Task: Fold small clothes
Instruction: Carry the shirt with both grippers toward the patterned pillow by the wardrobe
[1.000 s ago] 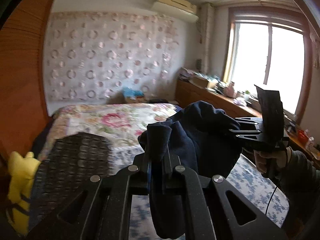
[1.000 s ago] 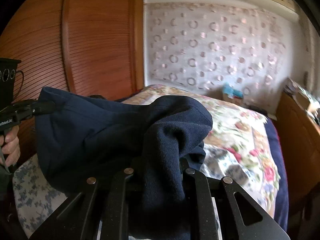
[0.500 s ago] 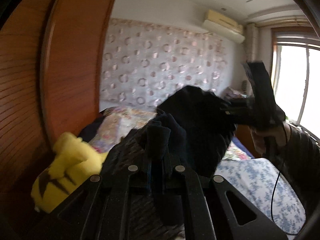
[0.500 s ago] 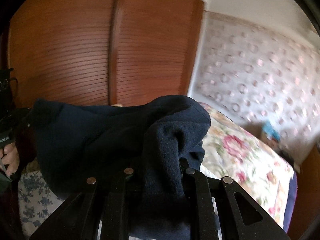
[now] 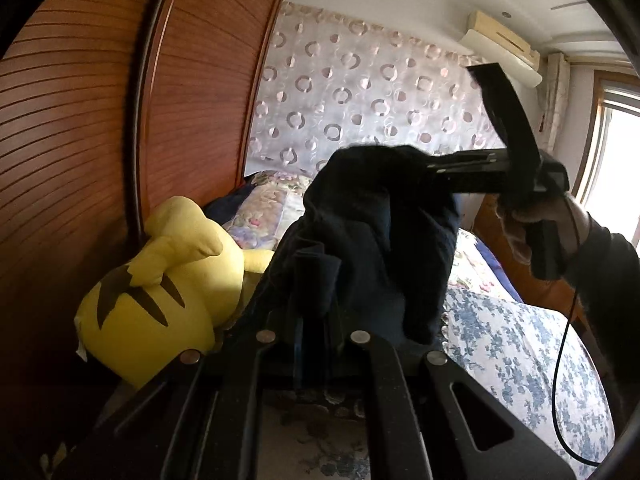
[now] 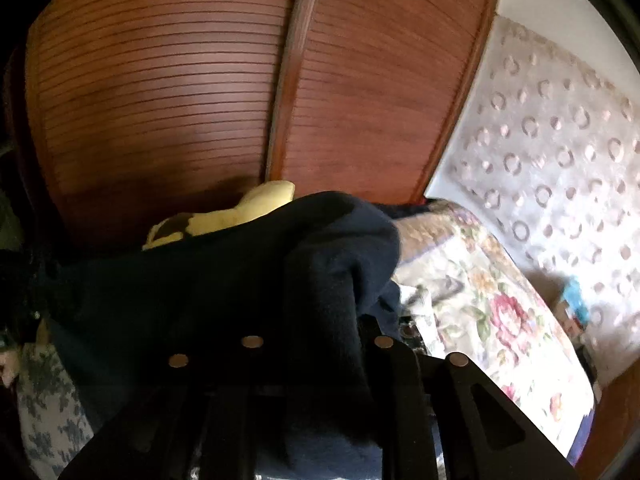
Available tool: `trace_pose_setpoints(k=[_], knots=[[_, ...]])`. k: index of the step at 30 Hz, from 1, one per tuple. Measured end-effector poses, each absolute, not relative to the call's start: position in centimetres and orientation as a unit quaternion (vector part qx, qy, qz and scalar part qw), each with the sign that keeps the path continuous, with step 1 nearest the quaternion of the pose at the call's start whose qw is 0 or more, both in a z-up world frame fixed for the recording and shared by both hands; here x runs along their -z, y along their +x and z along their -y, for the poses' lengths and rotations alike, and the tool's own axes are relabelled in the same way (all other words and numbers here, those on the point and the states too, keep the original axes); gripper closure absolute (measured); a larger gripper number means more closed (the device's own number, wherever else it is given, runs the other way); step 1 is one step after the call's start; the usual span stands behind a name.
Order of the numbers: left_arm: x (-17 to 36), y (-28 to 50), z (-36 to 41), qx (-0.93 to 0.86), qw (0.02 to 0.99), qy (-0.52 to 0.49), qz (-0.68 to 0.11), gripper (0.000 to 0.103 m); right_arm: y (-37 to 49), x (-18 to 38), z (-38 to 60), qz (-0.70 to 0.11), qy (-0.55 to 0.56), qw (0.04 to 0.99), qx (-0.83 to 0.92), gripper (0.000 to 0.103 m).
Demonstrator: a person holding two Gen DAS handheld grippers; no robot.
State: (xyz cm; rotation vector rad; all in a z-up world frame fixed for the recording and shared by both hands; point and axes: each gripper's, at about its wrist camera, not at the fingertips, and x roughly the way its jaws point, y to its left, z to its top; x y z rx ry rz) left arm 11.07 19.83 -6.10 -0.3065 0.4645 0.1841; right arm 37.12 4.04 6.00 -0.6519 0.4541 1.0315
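Swung leftward since a second ago — window gone from the left wrist view, slatted wooden wardrobe (image 5: 100,140) now filling much of both views, yellow plush toy (image 5: 160,292) close at the left. Carried along in the swing and held aloft over the floral bed (image 5: 520,344): the navy garment (image 5: 372,240), bunched rather than spread, so probably being repositioned before any fold is laid. Pinched on one edge by the left gripper (image 5: 314,320), jaws closed on cloth. Clamped at the far end by the right gripper (image 5: 436,172), fingers together on fabric. Hidden by draped cloth in the right wrist view: that gripper's fingertips (image 6: 316,344). Unclear — garment type, hem and sleeves all lost in dark folds.
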Motion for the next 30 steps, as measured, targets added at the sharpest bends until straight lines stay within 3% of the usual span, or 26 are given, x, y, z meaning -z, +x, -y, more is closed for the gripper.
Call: trace_pose_setpoints(k=[3, 5, 10, 19, 25, 28, 30], knots=[[6.5, 11.3, -20.4, -0.094, 0.955, -0.151, -0.237, 0.096, 37.9, -7.0, -3.8, -0.206, -0.294, 0.822, -0.442, 0.048], [6.5, 11.3, -20.5, -0.098, 0.954, -0.153, -0.239, 0.095, 38.3, -7.9, -2.4, -0.192, -0.277, 0.842, -0.422, 0.044], [6.8, 11.6, -20.7, -0.106, 0.952, -0.147, -0.246, 0.095, 37.6, -8.0, -0.1, -0.177, -0.238, 0.841, -0.452, 0.044], [7.9, 12.0, -21.2, -0.109, 0.945, -0.136, -0.276, 0.095, 42.7, 0.0, -2.0, -0.252, -0.229, 0.810, -0.478, 0.044], [7.7, 12.2, -20.9, -0.113, 0.944, -0.123, -0.285, 0.095, 45.3, 1.8, -2.5, -0.240, -0.214, 0.817, -0.479, 0.044], [7.4, 11.8, -20.7, -0.117, 0.944, -0.117, -0.286, 0.087, 45.0, 1.8, -3.0, -0.236, -0.221, 0.820, -0.472, 0.044], [6.9, 11.3, -20.5, -0.124, 0.945, -0.109, -0.282, 0.068, 43.4, 2.5, -2.5, -0.231, -0.219, 0.827, -0.464, 0.044]])
